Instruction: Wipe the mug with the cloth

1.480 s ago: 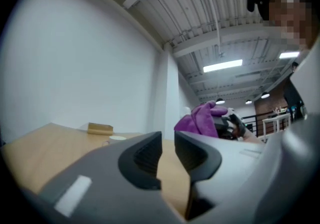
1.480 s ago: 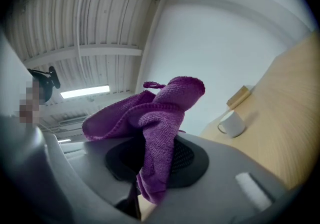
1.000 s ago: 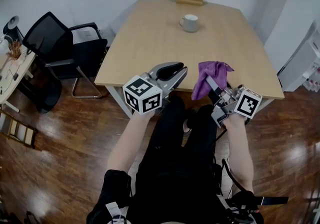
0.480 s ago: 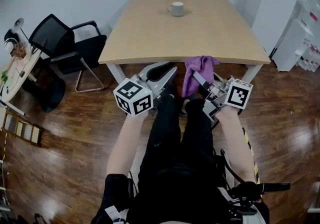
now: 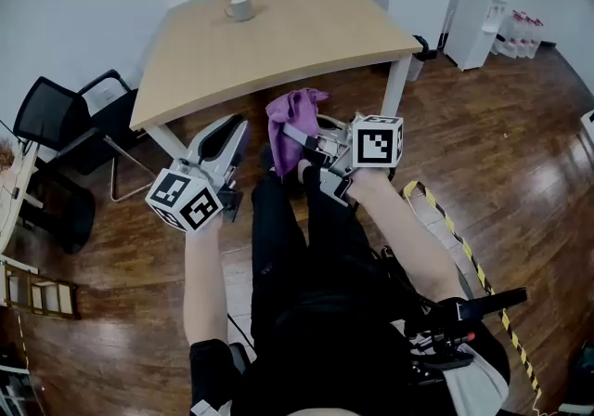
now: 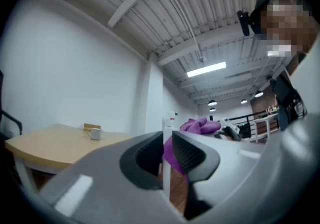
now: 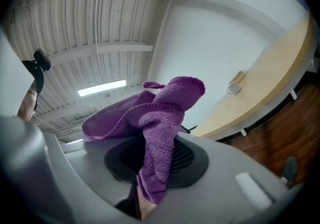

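Purple cloth (image 5: pixel 295 115) clamped in the right gripper (image 5: pixel 299 140); left gripper (image 5: pixel 232 129) empty, jaws just narrowing — best reopened to steady the mug (image 5: pixel 239 7) at the table's (image 5: pixel 306 33) far edge before wiping.

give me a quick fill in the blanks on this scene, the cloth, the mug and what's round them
1. The cloth is clamped in the ___ gripper.
2. The cloth's colour is ___.
3. The mug standing on the table is ___ in colour.
4. The chair beside the table is ___.

Missing words: right; purple; white; black
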A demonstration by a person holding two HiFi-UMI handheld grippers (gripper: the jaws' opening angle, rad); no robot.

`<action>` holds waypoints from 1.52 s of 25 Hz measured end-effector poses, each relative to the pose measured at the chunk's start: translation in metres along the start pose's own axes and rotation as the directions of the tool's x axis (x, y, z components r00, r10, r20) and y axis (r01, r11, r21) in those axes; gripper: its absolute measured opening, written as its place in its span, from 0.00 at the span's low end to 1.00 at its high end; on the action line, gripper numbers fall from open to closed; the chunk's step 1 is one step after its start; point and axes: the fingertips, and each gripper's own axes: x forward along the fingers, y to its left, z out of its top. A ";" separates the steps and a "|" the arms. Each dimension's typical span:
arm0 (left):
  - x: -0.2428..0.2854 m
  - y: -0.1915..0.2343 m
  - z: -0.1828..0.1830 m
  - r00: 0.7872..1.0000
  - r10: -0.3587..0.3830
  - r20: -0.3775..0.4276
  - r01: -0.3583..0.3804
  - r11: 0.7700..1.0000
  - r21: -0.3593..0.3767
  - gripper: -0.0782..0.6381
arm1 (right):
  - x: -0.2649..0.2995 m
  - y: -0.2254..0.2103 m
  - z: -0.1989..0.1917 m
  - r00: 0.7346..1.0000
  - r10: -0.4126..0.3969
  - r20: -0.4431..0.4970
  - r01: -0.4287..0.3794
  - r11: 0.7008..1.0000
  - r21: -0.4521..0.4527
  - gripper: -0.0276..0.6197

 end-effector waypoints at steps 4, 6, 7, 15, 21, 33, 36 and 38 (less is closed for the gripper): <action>-0.003 -0.013 0.003 1.000 0.000 0.002 0.000 1.000 -0.004 0.22 | -0.009 0.011 -0.001 1.000 -0.013 -0.008 0.013 1.000 0.001 0.16; -0.007 -0.019 0.005 1.000 -0.003 0.011 0.003 1.000 0.000 0.22 | -0.012 0.017 -0.003 1.000 0.004 -0.005 -0.004 1.000 0.009 0.17; -0.008 -0.022 0.008 1.000 0.004 0.007 -0.004 1.000 0.001 0.22 | -0.012 0.020 -0.002 1.000 0.006 -0.005 -0.006 1.000 0.011 0.17; -0.016 -0.019 0.027 0.999 -0.032 0.038 0.033 0.999 -0.007 0.21 | -0.009 0.033 0.004 0.999 -0.004 0.033 0.002 0.999 0.046 0.17; -0.017 -0.052 0.003 0.998 -0.034 0.054 0.033 0.999 0.033 0.21 | -0.047 0.049 0.000 0.994 0.060 0.091 -0.055 0.997 -0.048 0.17; -0.029 -0.062 0.005 0.996 -0.051 0.080 0.048 0.998 0.034 0.21 | -0.060 0.079 0.003 0.988 0.068 0.136 -0.038 0.976 -0.213 0.17; -0.031 -0.068 0.007 0.995 -0.059 0.086 0.055 0.998 0.038 0.21 | -0.063 0.087 -0.002 0.988 0.083 0.129 -0.052 0.973 -0.227 0.17; -0.031 -0.070 0.009 0.994 -0.060 0.093 0.057 0.998 0.037 0.21 | -0.064 0.090 -0.004 0.988 0.088 0.124 -0.056 0.970 -0.235 0.17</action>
